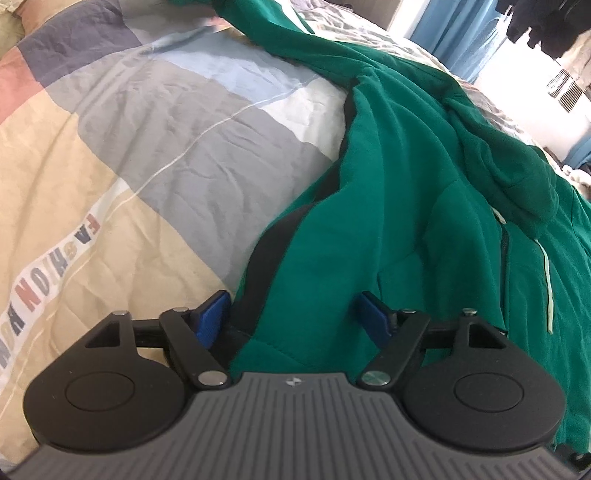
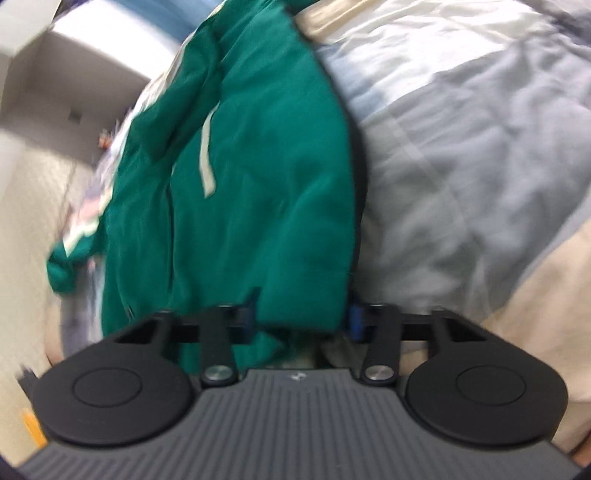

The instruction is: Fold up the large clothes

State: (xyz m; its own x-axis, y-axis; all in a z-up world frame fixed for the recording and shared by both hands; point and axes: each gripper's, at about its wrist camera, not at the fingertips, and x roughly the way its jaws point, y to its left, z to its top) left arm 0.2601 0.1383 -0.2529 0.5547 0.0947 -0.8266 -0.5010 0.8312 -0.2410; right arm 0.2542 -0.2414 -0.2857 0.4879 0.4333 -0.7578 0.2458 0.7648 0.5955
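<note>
A green hoodie [image 1: 399,184] with a dark lining and white drawstrings lies spread over a bed. In the left wrist view my left gripper [image 1: 293,314] is open, its blue fingers [image 1: 212,314] set wide on either side of the hoodie's near edge. In the right wrist view, which is blurred, the hoodie [image 2: 251,177] runs up the middle. My right gripper [image 2: 301,314] is open too, with a fold of the green cloth lying between its fingers [image 2: 355,320]. The fingertips of both grippers are partly hidden by cloth.
The hoodie lies on a patchwork duvet [image 1: 129,129] with grey, beige and pink blocks and printed letters. Blue curtains [image 1: 458,33] and hanging dark clothes are at the far right. In the right wrist view a white wall [image 2: 55,74] and pale floor are at the left.
</note>
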